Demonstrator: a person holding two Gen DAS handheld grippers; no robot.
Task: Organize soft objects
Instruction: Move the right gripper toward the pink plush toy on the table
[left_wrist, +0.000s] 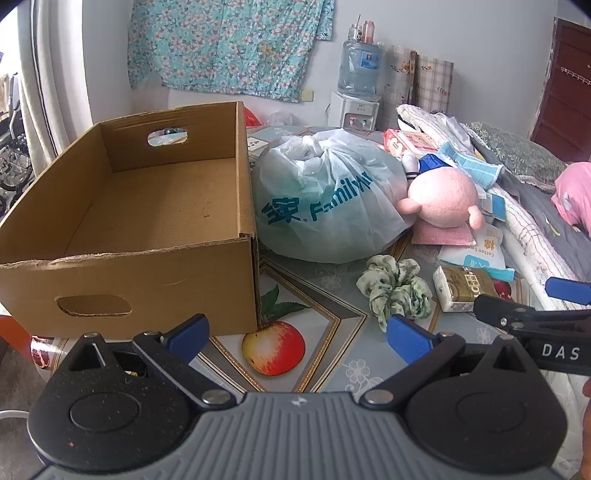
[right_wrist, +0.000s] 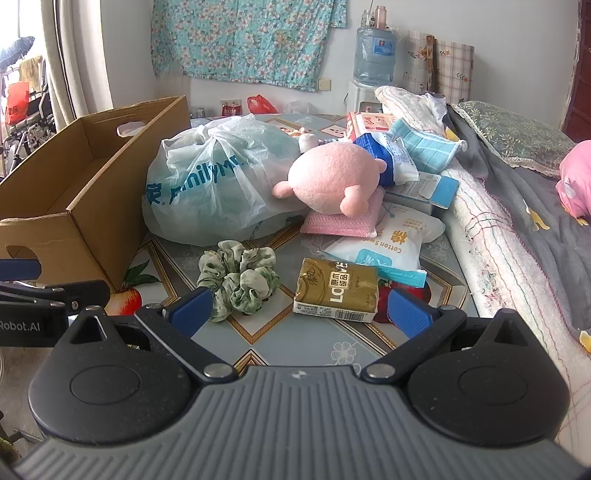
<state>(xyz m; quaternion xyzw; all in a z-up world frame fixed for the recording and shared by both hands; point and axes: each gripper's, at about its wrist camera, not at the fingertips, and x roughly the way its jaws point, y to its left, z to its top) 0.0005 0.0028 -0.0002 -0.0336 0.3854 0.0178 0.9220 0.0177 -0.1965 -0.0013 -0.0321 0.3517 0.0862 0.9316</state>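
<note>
An empty cardboard box (left_wrist: 147, 206) (right_wrist: 74, 192) stands open at the table's left. Beside it lies a stuffed white plastic bag (left_wrist: 325, 199) (right_wrist: 218, 184), with a pink plush toy (left_wrist: 443, 195) (right_wrist: 332, 177) resting on a pink pad (right_wrist: 343, 221). A green scrunchie (left_wrist: 397, 290) (right_wrist: 240, 278) and a gold tissue pack (left_wrist: 463, 286) (right_wrist: 338, 291) lie nearer. My left gripper (left_wrist: 297, 338) hangs open over the apple print, holding nothing. My right gripper (right_wrist: 301, 310) is open just short of the scrunchie and tissue pack, also holding nothing.
A cotton swab pack (right_wrist: 391, 236), a blue cloth (right_wrist: 424, 147) and small packages pile at the back right. A quilted bed (right_wrist: 517, 221) borders the table's right edge. A water dispenser (right_wrist: 373, 59) stands against the far wall. The patterned tablecloth (right_wrist: 295, 339) shows between items.
</note>
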